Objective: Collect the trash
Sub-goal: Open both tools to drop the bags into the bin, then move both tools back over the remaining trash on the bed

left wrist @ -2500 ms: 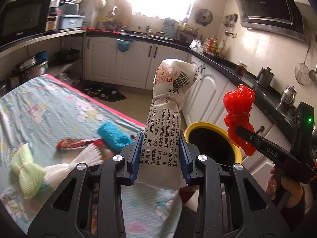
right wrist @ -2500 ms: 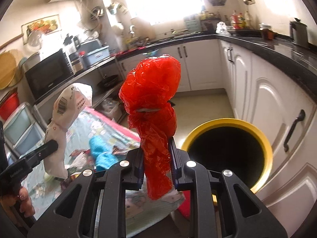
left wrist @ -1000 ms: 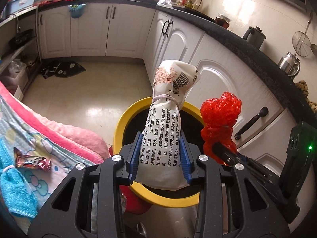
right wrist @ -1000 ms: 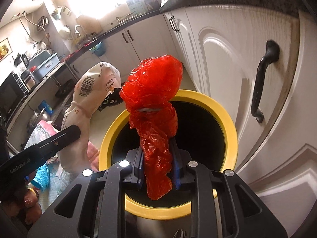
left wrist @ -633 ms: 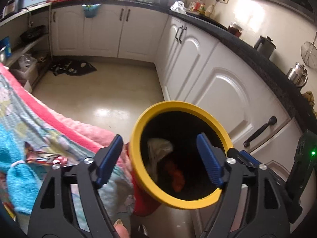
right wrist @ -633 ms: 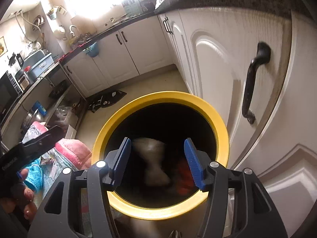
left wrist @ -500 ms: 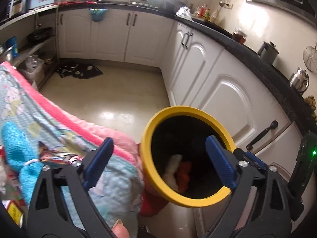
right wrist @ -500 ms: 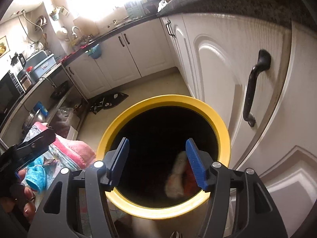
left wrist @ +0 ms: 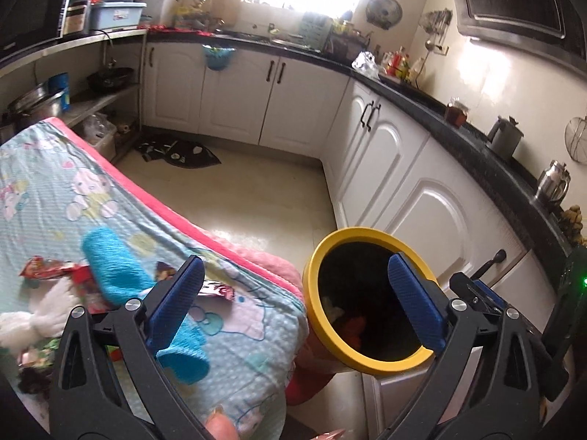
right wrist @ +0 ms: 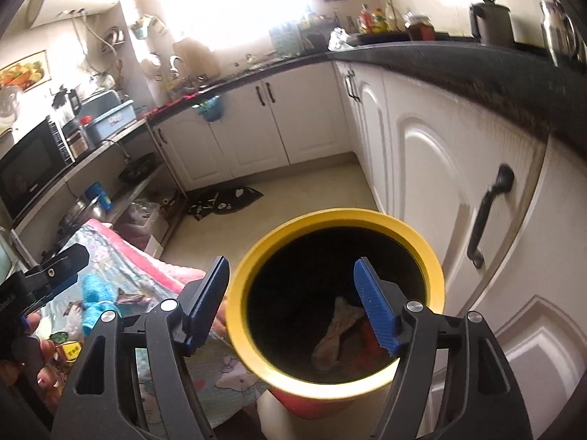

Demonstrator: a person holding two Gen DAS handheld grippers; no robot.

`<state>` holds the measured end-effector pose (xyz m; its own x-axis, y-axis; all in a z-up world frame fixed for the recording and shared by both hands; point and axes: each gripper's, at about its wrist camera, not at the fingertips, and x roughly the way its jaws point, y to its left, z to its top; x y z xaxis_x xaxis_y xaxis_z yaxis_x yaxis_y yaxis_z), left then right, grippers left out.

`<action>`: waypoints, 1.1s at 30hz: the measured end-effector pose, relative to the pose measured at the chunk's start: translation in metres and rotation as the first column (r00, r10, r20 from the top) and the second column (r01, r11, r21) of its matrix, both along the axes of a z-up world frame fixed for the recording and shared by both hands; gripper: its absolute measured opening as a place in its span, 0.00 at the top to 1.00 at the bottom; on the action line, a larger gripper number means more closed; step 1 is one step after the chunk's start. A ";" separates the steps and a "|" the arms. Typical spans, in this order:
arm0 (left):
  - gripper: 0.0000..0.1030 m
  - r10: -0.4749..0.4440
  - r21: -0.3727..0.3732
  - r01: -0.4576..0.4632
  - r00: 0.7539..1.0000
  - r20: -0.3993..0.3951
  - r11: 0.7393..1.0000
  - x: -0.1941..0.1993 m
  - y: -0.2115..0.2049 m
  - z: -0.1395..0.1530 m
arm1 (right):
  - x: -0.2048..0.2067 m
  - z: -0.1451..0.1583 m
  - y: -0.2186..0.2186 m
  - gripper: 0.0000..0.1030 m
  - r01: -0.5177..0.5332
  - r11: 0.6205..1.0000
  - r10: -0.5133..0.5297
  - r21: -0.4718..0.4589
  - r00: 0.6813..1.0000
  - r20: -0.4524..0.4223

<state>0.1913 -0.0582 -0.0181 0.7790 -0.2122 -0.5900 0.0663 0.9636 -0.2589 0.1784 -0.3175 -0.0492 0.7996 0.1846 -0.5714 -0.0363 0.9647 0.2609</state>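
A yellow-rimmed bin (left wrist: 367, 233) stands between the table and the cabinets. At its bottom lie the white printed bag (right wrist: 335, 326) and the red plastic bag (right wrist: 367, 333). My left gripper (left wrist: 295, 262) is open wide and empty, over the table corner beside the bin. Above the bin's mouth (right wrist: 330, 216), my right gripper (right wrist: 290, 262) is empty, its jaws still opening. More trash lies on the cartoon tablecloth (left wrist: 73, 190): a blue mesh wad (left wrist: 110, 260), red wrappers (left wrist: 40, 269), a white mesh piece (left wrist: 40, 315) and a small snack wrapper (left wrist: 216, 289).
White cabinets (left wrist: 422, 190) with a black handle (right wrist: 488, 216) stand close to the right of the bin. A dark mat (left wrist: 179, 150) lies on the tiled floor beyond. The black counter (right wrist: 477, 62) holds kettles and jars. A hand's fingers (right wrist: 33, 359) show at the left.
Both grippers opened and let go; the white bag and the red bag dropped into the bin. The left gripper then swung back toward the table, and the right one rose a little.
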 end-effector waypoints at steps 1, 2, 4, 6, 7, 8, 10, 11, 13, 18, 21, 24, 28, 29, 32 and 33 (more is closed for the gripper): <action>0.11 0.005 0.000 -0.005 1.000 0.005 1.000 -0.003 0.002 0.002 | -0.002 0.002 0.002 0.33 -0.007 1.000 0.007 0.000 1.000 0.006; 0.10 0.013 0.001 -0.013 1.000 0.014 1.000 -0.007 0.005 0.005 | -0.004 0.006 0.004 0.32 -0.014 1.000 0.014 -0.002 1.000 0.013; 0.10 0.024 0.001 -0.024 0.999 0.026 1.000 -0.014 0.010 0.009 | -0.007 0.011 0.007 0.32 -0.027 1.000 0.027 -0.005 0.999 0.028; 0.11 0.037 0.001 -0.037 0.999 0.039 0.999 -0.021 0.015 0.013 | -0.010 0.015 0.012 0.31 -0.040 0.999 0.040 -0.005 0.998 0.038; 0.10 0.041 0.000 -0.041 0.998 0.044 0.999 -0.023 0.016 0.015 | -0.012 0.017 0.014 0.31 -0.045 0.999 0.045 -0.006 0.998 0.044; 0.10 0.046 -0.001 -0.046 0.998 0.052 0.999 -0.027 0.019 0.017 | -0.013 0.019 0.016 0.31 -0.051 0.999 0.051 -0.007 0.998 0.048; 0.10 0.058 -0.004 -0.058 0.996 0.065 0.998 -0.034 0.024 0.021 | -0.018 0.024 0.021 0.30 -0.066 0.998 0.066 -0.010 0.996 0.060; 0.10 0.063 -0.005 -0.063 0.996 0.071 0.998 -0.037 0.026 0.022 | -0.018 0.025 0.022 0.30 -0.072 0.997 0.072 -0.010 0.995 0.064; 0.10 0.076 -0.006 -0.075 0.994 0.083 0.997 -0.043 0.031 0.027 | -0.021 0.030 0.028 0.30 -0.088 0.996 0.089 -0.011 0.993 0.076; 0.10 0.106 -0.001 -0.107 0.988 0.116 0.994 -0.058 0.042 0.037 | -0.029 0.040 0.043 0.27 -0.132 0.991 0.133 -0.015 0.986 0.098; 0.11 0.123 -0.005 -0.124 0.985 0.125 0.992 -0.065 0.051 0.039 | -0.034 0.045 0.054 0.27 -0.161 0.987 0.162 -0.016 0.981 0.107; 0.10 0.147 -0.008 -0.148 0.980 0.133 0.989 -0.072 0.060 0.041 | -0.039 0.048 0.065 0.26 -0.187 0.982 0.188 -0.019 0.976 0.114; 0.10 0.178 -0.008 -0.178 0.974 0.140 0.984 -0.079 0.074 0.043 | -0.045 0.052 0.078 0.26 -0.225 0.974 0.228 -0.032 0.966 0.122; 0.10 0.185 -0.008 -0.186 0.972 0.143 0.983 -0.081 0.077 0.044 | -0.046 0.053 0.083 0.26 -0.239 0.971 0.241 -0.035 0.963 0.122; 0.10 0.208 -0.004 -0.210 0.966 0.153 0.978 -0.086 0.089 0.047 | -0.050 0.054 0.094 0.26 -0.262 0.964 0.266 -0.043 0.956 0.123; 0.10 0.215 -0.001 -0.218 0.964 0.156 0.976 -0.088 0.093 0.049 | -0.052 0.055 0.100 0.26 -0.277 0.960 0.280 -0.047 0.952 0.124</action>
<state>0.1038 0.0347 0.0305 0.8871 -0.0201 -0.4611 -0.1063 0.9633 -0.2466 0.1267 -0.2173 0.0062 0.7855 0.3953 -0.4762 -0.3357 0.9185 0.2088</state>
